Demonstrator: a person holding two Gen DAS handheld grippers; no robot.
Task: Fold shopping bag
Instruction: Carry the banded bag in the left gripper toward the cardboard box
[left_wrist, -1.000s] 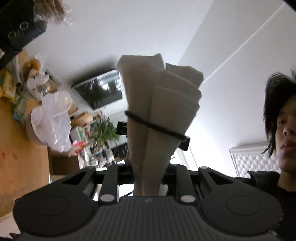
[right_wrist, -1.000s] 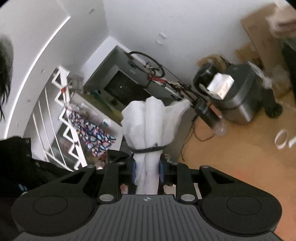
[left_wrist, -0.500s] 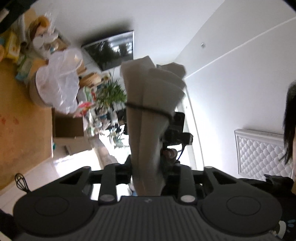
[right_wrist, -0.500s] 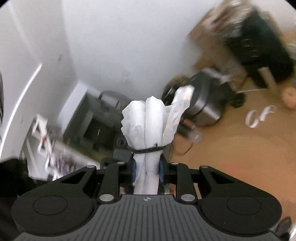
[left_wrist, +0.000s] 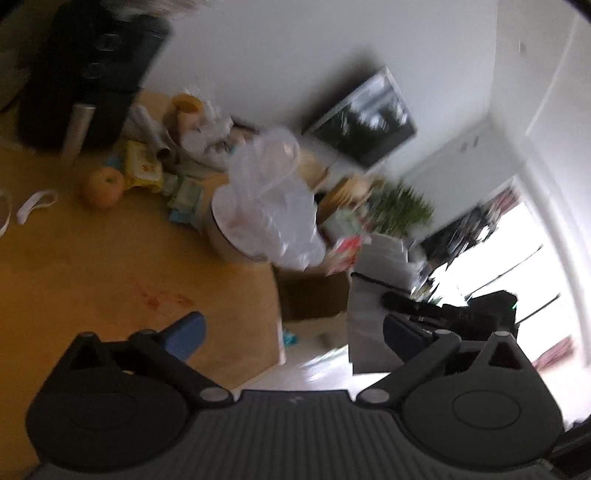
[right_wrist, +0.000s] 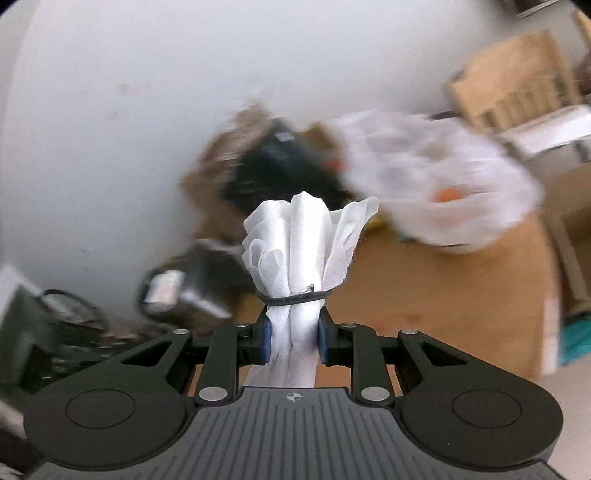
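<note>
The shopping bag (right_wrist: 299, 251) is a rolled white bundle tied with a black elastic band (right_wrist: 291, 298). In the right wrist view it stands upright between the blue pads (right_wrist: 266, 341), and my right gripper (right_wrist: 293, 341) is shut on it just below the band. In the left wrist view my left gripper (left_wrist: 291, 328) has its jaws opening wide, with nothing between them. One blue pad (left_wrist: 184, 332) shows over the wooden table (left_wrist: 92, 266). The bundle is not in the left wrist view.
On the table lie an apple (left_wrist: 102, 186), white strips (left_wrist: 35, 201), snack packets and a round tub under a clear plastic bag (left_wrist: 269, 206). A black appliance (left_wrist: 88, 74) stands at the back. A cardboard box (left_wrist: 314, 295) sits past the table edge. A silver appliance (right_wrist: 184, 291) blurs at the left.
My left gripper has opened and let go of the bundle, then swung down towards the table. My right gripper keeps the bundle and has swept across towards the table.
</note>
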